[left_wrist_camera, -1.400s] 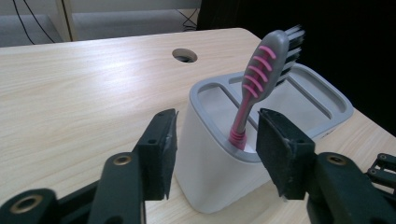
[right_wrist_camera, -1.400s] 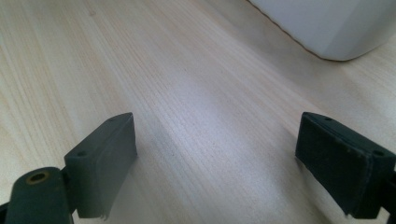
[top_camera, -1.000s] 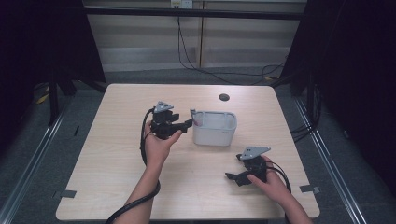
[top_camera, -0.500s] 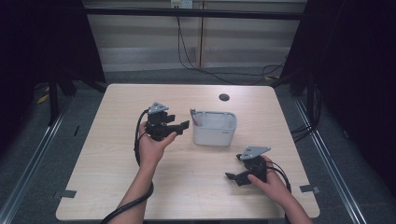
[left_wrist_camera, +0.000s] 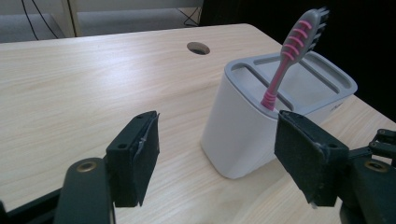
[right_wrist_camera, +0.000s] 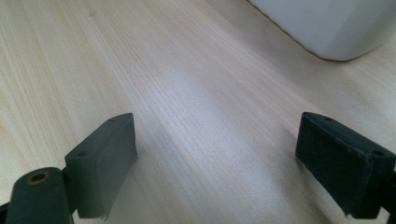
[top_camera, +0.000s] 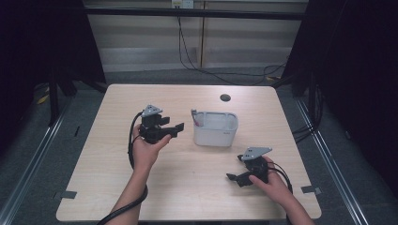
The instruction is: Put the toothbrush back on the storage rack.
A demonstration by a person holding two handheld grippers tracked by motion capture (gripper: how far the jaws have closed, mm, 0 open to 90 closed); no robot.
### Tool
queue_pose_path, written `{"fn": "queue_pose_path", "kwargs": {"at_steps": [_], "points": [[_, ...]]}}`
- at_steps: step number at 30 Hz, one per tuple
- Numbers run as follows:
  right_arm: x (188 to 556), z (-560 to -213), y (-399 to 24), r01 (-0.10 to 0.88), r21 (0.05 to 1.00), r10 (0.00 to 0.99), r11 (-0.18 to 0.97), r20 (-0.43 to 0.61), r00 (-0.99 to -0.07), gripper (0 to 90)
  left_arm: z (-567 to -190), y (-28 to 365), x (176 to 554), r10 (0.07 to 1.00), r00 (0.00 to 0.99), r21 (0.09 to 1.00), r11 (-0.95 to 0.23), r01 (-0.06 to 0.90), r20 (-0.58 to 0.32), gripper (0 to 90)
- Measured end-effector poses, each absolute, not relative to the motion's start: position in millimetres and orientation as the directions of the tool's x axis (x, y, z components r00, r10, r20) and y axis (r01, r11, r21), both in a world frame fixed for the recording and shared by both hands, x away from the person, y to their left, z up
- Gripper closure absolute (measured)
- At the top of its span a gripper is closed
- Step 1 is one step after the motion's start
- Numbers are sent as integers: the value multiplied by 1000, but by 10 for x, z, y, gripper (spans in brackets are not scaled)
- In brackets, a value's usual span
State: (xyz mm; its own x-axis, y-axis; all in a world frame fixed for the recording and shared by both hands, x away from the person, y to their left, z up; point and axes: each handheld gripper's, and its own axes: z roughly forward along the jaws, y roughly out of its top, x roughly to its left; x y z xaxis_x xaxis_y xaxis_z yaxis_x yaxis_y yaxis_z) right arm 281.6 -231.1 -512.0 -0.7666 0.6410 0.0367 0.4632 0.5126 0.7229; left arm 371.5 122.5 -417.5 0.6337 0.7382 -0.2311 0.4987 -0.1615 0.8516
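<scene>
Pink toothbrush (left_wrist_camera: 290,50) stands tilted in the corner slot of the white holder (top_camera: 215,132), mid-table (top_camera: 103,154). We see the left gripper (top_camera: 177,127) just beside the holder, jaws apart after opening, nothing between them. Right gripper (top_camera: 236,169) sits well apart, jaws wide, empty.

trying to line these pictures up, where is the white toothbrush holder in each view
High view: the white toothbrush holder stands right of table centre.
Left gripper view: it stands right of centre, pink toothbrush in its near corner slot.
Right gripper view: its lower edge fills the top right corner.
Shared landmark: the holder's rounded white base.
</scene>
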Motion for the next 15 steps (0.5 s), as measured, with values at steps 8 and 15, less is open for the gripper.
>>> {"fn": "queue_pose_path", "kwargs": {"at_steps": [8, 15], "points": [[2816, -5120, -2311, 463, 723, 641, 512, 37, -767, 120, -4197, 1320, 3689, 741, 630, 852, -157, 500, -233, 304], [2816, -5120, -2311, 463, 723, 641, 513, 37, -767, 120, -4230, 1391, 3663, 743, 629, 850, -162, 501, -229, 301]]}}
